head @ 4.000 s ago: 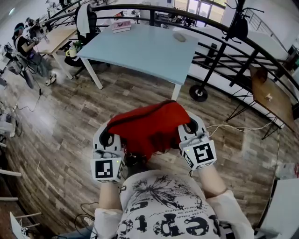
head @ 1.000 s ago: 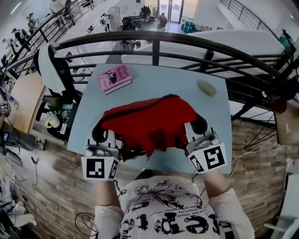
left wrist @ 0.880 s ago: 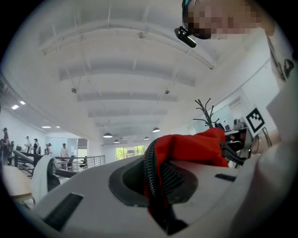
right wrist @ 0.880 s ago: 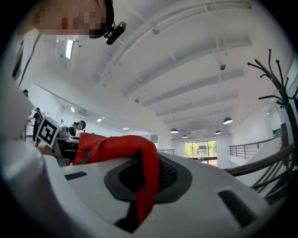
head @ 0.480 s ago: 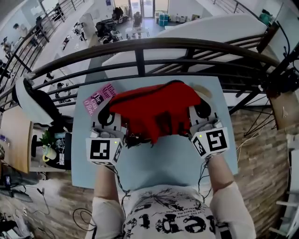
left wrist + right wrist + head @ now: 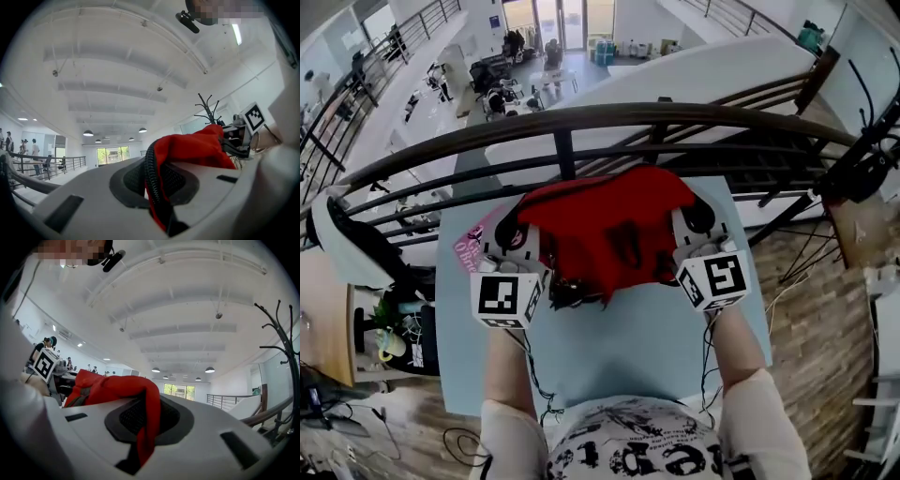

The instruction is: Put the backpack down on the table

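**Red backpack held over the table by both grippers**

Both forearms are stretched forward from the body, about parallel. The left gripper and the right gripper are pointed away from the person, their marker cubes turned back toward the camera. The red backpack is stretched between them above the far half of the pale blue table. Whether its lower edge touches the tabletop cannot be told.

Only the head view gives the backpack's place over the table. A pink book is partly covered by the left gripper, and a dark railing runs just beyond the far edge.

The grips are seen only in the gripper views. The left jaws are closed on a ribbed black cord and red cloth. The right jaws are closed on a red fold. A coat stand appears there too.
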